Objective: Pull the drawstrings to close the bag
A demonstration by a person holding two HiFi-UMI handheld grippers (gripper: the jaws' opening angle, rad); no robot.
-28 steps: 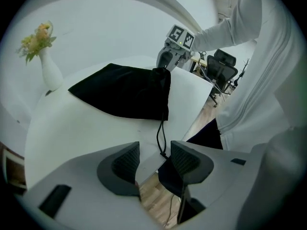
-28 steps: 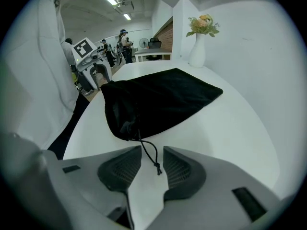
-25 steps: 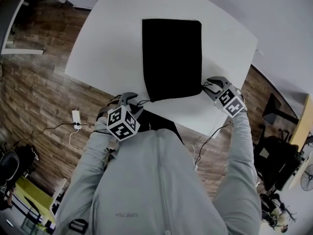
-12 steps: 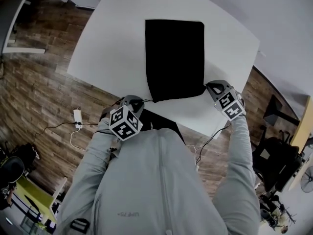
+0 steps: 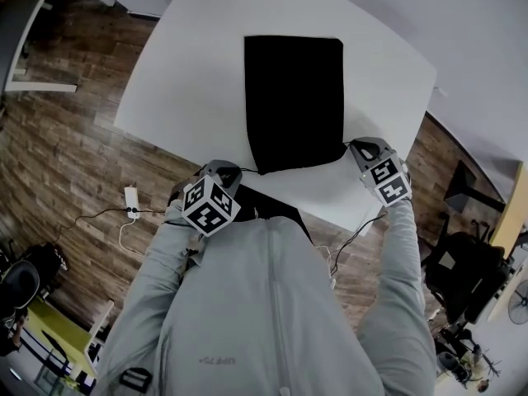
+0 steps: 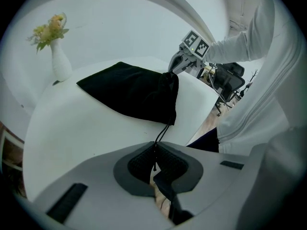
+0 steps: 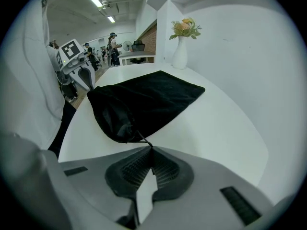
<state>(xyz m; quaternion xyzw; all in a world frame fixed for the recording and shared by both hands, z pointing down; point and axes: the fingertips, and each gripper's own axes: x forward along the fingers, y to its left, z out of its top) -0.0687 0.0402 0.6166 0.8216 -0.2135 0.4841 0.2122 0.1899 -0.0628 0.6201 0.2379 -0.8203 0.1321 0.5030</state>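
A flat black bag (image 5: 294, 101) lies on the white table (image 5: 190, 73), its mouth at the near edge. My left gripper (image 5: 233, 172) sits at the mouth's left corner. Its jaws have just been closing and are now shut on the left drawstring (image 6: 162, 133), which runs from the bag (image 6: 129, 90) into the pads. At the right corner, my right gripper (image 5: 353, 147) is shut on the right drawstring (image 7: 143, 139), a short cord coming from the gathered corner of the bag (image 7: 144, 99). Each gripper shows in the other's view, the right gripper (image 6: 184, 56) and the left gripper (image 7: 79, 71).
A white vase with flowers (image 6: 58, 61) stands at the table's far end, also in the right gripper view as the vase (image 7: 181, 51). The table's near edge is right under both grippers. On the wooden floor (image 5: 58, 155) lies a power strip (image 5: 129, 196) with cables.
Both grippers' jaws stood open beside the bag's mouth corners a second ago; now they are closed on the drawstrings. The hands and the bag have stayed in place.
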